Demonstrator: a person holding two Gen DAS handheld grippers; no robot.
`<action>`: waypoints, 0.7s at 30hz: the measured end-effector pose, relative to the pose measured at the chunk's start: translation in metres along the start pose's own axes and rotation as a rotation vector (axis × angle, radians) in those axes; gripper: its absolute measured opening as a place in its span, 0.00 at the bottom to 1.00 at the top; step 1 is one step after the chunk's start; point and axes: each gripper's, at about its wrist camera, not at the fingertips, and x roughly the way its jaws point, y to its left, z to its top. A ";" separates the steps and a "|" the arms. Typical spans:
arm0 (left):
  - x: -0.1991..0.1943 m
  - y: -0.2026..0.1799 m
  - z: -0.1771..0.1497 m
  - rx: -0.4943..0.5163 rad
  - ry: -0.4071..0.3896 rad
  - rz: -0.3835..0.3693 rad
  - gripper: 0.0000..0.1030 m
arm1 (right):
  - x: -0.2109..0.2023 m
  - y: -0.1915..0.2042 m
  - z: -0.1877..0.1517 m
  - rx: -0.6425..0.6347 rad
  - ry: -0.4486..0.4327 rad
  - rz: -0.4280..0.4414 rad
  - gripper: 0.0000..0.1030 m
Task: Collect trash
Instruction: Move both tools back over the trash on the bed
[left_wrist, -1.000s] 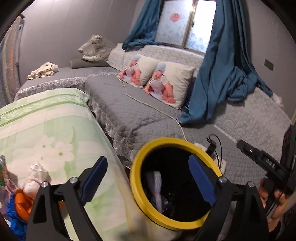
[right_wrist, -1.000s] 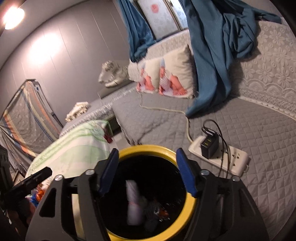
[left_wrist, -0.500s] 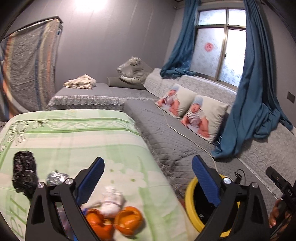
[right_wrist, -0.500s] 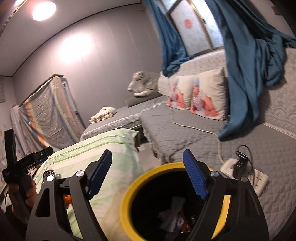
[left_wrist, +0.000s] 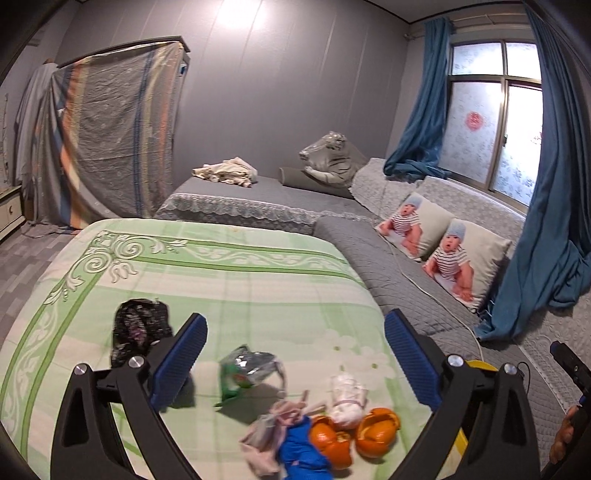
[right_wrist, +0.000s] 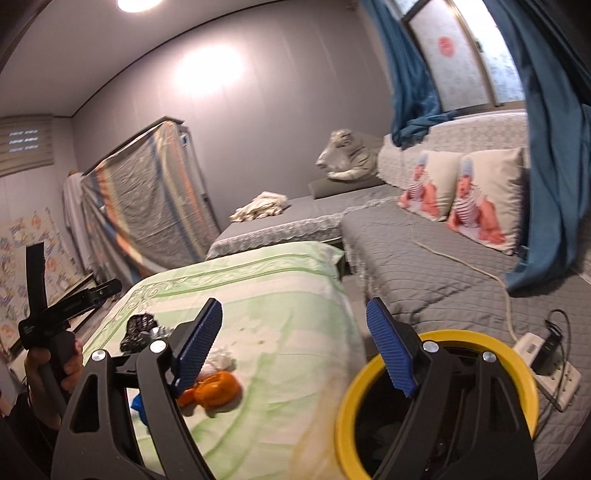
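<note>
Trash lies on the green floral bedspread (left_wrist: 229, 280): a black crumpled bag (left_wrist: 138, 326), a green foil wrapper (left_wrist: 247, 369), a white tissue wad (left_wrist: 347, 400), orange peels (left_wrist: 354, 435), pink paper (left_wrist: 269, 435) and a blue scrap (left_wrist: 301, 452). My left gripper (left_wrist: 293, 363) is open and empty above the wrapper. My right gripper (right_wrist: 293, 350) is open and empty, between the bedspread and the yellow-rimmed bin (right_wrist: 436, 402). The peels (right_wrist: 216, 387) and the black bag (right_wrist: 138, 330) also show in the right wrist view.
A grey quilted sofa (left_wrist: 406, 280) with two baby-print pillows (left_wrist: 443, 251) runs along the right. A white power strip (right_wrist: 546, 369) with a black charger lies beside the bin. Blue curtains (left_wrist: 546, 221) hang at the window. A cloth-covered cabinet (left_wrist: 110, 129) stands at the back left.
Both grippers have swung left, away from the bin's opening. The left one now faces the trash on the bedspread; the bin has slid to the right wrist view's lower right.
</note>
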 end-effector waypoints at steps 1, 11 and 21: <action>-0.001 0.006 0.000 -0.005 -0.002 0.010 0.91 | 0.005 0.007 -0.001 -0.010 0.008 0.011 0.74; -0.004 0.057 -0.007 -0.036 0.001 0.117 0.91 | 0.039 0.049 -0.018 -0.077 0.094 0.089 0.74; 0.013 0.096 -0.022 -0.087 0.042 0.176 0.92 | 0.074 0.081 -0.049 -0.173 0.189 0.161 0.74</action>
